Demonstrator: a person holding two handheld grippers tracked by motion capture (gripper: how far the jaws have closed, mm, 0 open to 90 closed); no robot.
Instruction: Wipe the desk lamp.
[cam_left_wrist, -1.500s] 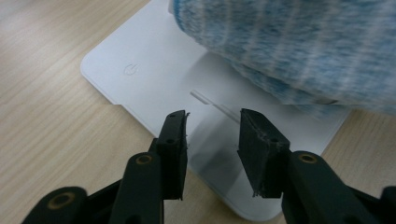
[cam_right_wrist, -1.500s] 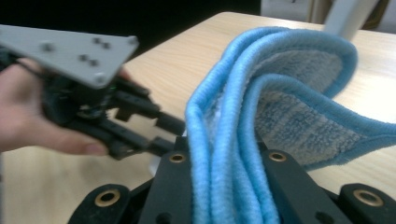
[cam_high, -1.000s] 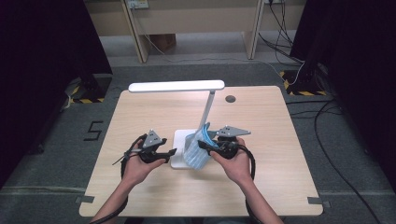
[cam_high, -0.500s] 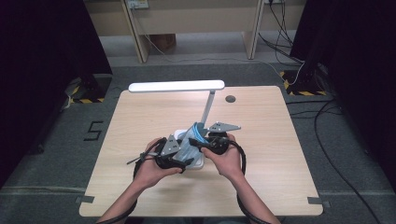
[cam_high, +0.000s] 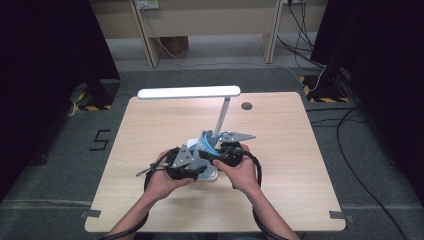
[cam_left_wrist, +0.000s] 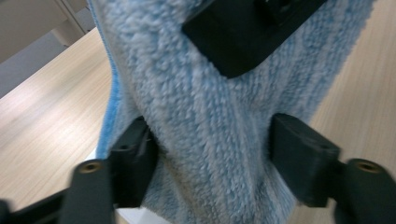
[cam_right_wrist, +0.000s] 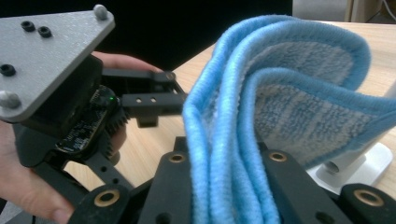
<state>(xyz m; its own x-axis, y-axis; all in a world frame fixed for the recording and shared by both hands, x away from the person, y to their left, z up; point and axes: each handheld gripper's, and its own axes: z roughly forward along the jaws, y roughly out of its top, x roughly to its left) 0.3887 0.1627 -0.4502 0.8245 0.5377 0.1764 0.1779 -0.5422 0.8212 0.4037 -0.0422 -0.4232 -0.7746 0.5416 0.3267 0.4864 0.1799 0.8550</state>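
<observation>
**Blue cloth held between two grippers over the lamp base**

The blue cloth (cam_high: 206, 142) hangs folded just in front of the desk lamp (cam_high: 224, 114), above the lamp's white base (cam_high: 212, 174), near the middle of the bench (cam_high: 300, 165).

Right gripper (cam_right_wrist: 224, 175): in the right gripper view its fingers (cam_right_wrist: 285, 182) are clamped on the bunched folds of the cloth, the blue hem running up between them. The high view places this gripper just right of the lamp base, its grey plate level with the foot of the lamp stem.

Left gripper (cam_left_wrist: 210, 163): it sits just left of the lamp base. Its fingers (cam_left_wrist: 133, 161) have just been closing, with the cloth between them. In the left gripper view the left-hand finger touches the pile and the other one stands at the cloth's edge; the cloth is not visibly squeezed, so a firm grip cannot be confirmed. A finger of the right gripper shows above on the same cloth.

Lamp head: extends to the left of the stem, well above the cloth.
</observation>
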